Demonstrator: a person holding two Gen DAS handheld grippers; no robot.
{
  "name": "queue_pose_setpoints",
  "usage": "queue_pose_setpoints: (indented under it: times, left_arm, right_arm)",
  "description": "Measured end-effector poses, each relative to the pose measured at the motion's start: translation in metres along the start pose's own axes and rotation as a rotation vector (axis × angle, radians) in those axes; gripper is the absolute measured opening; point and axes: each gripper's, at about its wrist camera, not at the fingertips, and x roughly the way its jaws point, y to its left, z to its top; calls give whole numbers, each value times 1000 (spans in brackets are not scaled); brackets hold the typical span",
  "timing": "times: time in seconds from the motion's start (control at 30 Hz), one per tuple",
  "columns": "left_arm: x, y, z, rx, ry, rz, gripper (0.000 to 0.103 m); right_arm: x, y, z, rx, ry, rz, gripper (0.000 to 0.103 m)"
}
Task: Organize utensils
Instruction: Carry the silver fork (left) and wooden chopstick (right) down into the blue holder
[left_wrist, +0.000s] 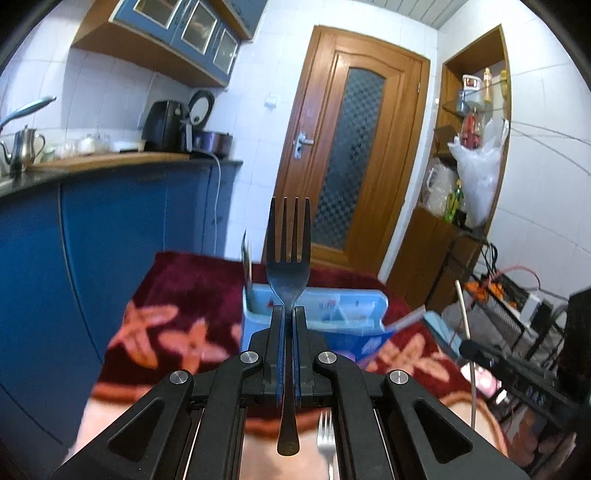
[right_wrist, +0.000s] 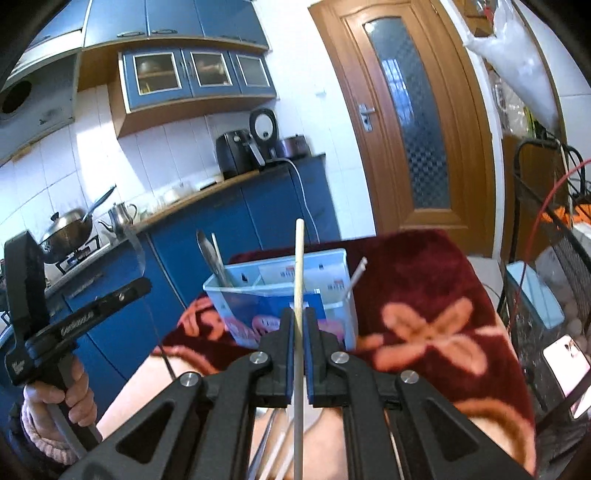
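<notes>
My left gripper (left_wrist: 289, 314) pinches a fork (left_wrist: 289, 258) upright by its neck, above the blue bin (left_wrist: 369, 306). My right gripper (right_wrist: 299, 321) clamps a chopstick (right_wrist: 299, 266) upright before that bin (right_wrist: 218, 295), which holds utensils (right_wrist: 212, 258) in its left compartment. Its printed labels are unreadable.

Upright chopstick (right_wrist: 299, 295) in right hand-held gripper (right_wrist: 299, 325)

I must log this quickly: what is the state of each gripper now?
Left gripper: closed, holding a fork.
Right gripper: closed, holding a chopstick.
</notes>
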Motion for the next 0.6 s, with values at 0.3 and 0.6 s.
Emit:
queue_pose_setpoints:
  times: [0.3,0.6]
  left_arm:
    - [36,-9,48,16,-113,17,3]
    - [69,-5,61,18,-183,48,3]
  right_arm:
    - [15,-10,15,30,-58,36,6]
    - [35,-14,28,21,-99,30,6]
